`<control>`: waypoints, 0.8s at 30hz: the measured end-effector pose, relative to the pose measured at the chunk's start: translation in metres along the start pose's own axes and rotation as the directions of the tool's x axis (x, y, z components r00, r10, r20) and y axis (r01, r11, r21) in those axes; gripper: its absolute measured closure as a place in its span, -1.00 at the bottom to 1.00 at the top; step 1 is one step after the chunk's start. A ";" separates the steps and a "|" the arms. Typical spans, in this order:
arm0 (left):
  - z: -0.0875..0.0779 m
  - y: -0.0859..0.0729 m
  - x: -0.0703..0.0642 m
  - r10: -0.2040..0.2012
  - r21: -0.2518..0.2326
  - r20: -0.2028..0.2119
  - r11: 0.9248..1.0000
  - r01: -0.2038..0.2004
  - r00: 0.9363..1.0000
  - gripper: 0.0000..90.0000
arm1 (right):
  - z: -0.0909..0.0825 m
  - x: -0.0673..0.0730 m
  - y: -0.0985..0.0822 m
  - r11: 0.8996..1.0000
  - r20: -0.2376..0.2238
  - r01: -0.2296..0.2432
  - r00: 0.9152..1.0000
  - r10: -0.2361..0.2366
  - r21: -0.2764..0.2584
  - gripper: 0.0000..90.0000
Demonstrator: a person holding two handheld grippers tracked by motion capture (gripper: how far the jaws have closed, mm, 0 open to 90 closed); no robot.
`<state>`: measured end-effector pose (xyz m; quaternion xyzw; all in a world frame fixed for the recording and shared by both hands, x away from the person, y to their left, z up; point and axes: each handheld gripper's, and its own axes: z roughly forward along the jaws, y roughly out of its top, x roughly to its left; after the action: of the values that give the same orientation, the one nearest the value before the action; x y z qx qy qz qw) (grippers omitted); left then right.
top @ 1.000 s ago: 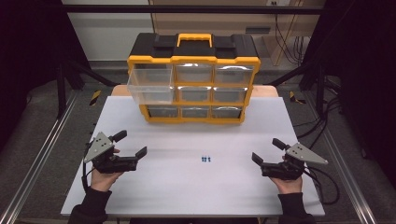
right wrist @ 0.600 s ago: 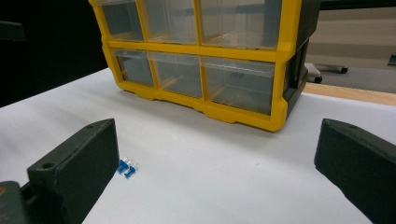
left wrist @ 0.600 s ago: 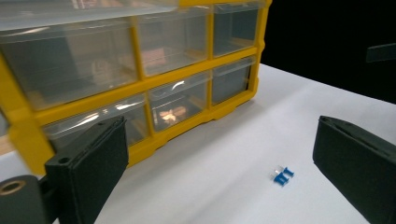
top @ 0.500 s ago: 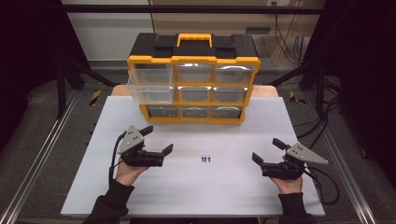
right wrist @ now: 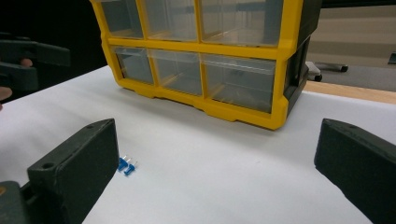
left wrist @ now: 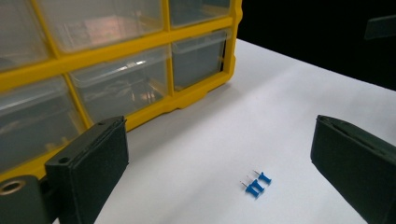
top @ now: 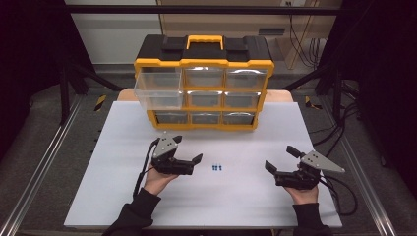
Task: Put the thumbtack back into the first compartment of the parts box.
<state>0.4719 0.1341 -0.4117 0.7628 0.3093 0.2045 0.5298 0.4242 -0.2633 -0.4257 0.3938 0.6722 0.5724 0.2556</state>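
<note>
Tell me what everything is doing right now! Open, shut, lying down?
Left tongs: open, empty, near the pins.
Right tongs: open, empty, off to the side.
Blue push pins: lying loose on the white table.
Top-left drawer: pulled out.
Other drawers: pushed in.
Organiser box: standing upright.

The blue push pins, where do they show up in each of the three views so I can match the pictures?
High view: the blue push pins lie on the white table, centre, between the two grippers.
Left gripper view: low, right of centre, between the black fingers.
Right gripper view: low left, beside the left-hand finger.
Shared landmark: the yellow drawer organiser stands behind the pins in every view.
</note>
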 end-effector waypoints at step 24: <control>0.061 -0.027 -0.020 -0.055 0.230 -0.026 0.971 0.060 0.998 -0.61 | 0.001 0.000 0.000 1.000 0.003 0.003 1.000 -0.004 0.011 -0.98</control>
<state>0.4890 0.0853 -0.4581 0.8077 0.3581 0.1594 0.4404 0.4247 -0.2634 -0.4262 0.3948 0.6758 0.5676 0.2552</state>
